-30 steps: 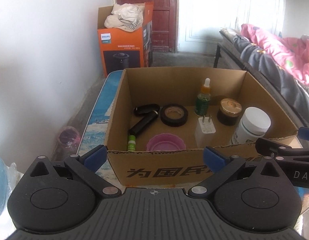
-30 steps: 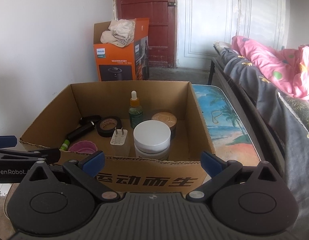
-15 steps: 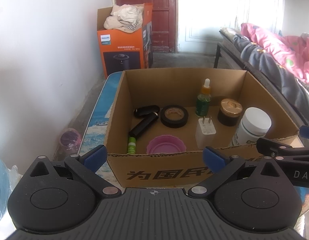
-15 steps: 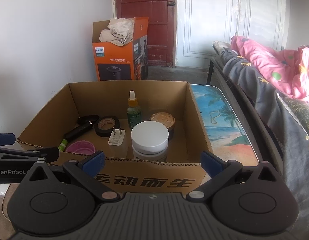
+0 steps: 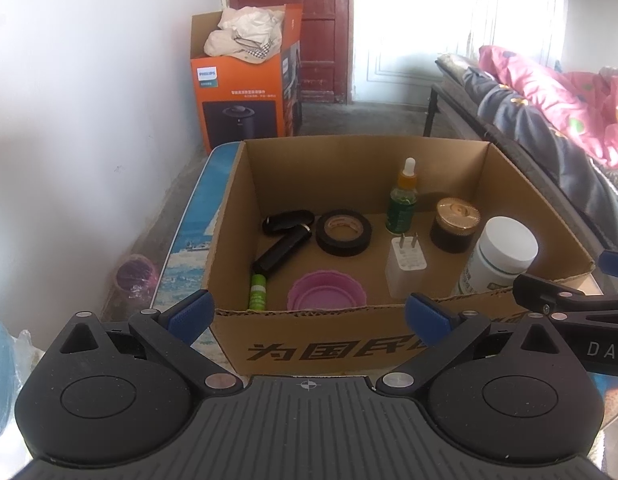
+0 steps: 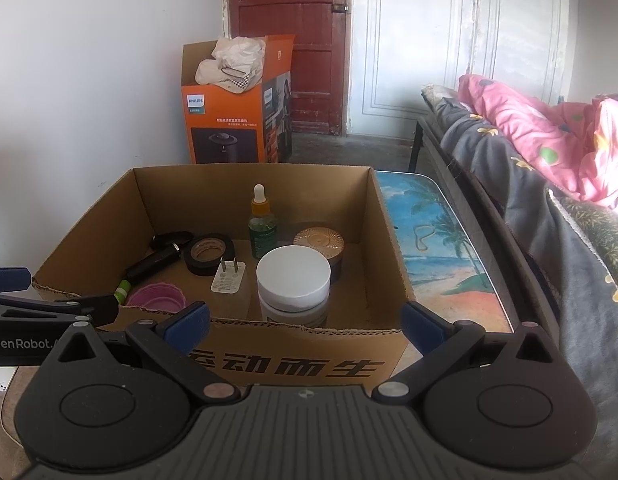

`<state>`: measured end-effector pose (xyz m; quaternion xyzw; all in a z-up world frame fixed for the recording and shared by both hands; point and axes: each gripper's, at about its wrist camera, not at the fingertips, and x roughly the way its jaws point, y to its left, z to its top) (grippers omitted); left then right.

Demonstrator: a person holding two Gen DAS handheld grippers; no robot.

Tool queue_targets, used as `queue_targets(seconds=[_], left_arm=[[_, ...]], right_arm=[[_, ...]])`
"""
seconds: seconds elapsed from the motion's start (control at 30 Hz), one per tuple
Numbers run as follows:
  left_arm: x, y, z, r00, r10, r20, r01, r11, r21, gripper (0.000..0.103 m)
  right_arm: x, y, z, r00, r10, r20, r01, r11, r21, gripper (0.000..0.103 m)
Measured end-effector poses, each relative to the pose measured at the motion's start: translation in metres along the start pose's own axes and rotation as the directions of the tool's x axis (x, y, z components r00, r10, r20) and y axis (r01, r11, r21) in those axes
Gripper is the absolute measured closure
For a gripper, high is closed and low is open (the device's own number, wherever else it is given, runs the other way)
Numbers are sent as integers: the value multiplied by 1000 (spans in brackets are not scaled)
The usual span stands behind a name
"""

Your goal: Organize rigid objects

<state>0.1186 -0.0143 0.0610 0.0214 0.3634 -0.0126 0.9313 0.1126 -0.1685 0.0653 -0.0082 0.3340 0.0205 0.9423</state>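
Left wrist view: one cardboard box (image 5: 349,344) on the bench (image 5: 189,240) holds eight items, including one tape roll (image 5: 343,233) and one white jar (image 5: 499,258); left gripper (image 5: 307,312) fingers spread wide, empty

Right wrist view: right gripper (image 6: 305,322) fingers equally wide, holding nothing, before the same box

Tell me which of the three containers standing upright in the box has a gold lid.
The dark jar, between the dropper bottle and the white-capped bottle. Its lid is gold; theirs are white.

White walls (image 6: 89,80), red door (image 6: 293,40), perhaps concrete floor (image 6: 369,150), bed (image 6: 509,168) at right
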Motion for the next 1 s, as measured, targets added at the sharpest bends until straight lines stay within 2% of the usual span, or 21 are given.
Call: queue_targets(seconds=[1.0], left_arm=[[1, -1, 2, 1000, -4, -2, 4, 1000, 0, 1]], right_arm=[[-1, -2, 0, 1000, -3, 0, 3, 1000, 3, 0]])
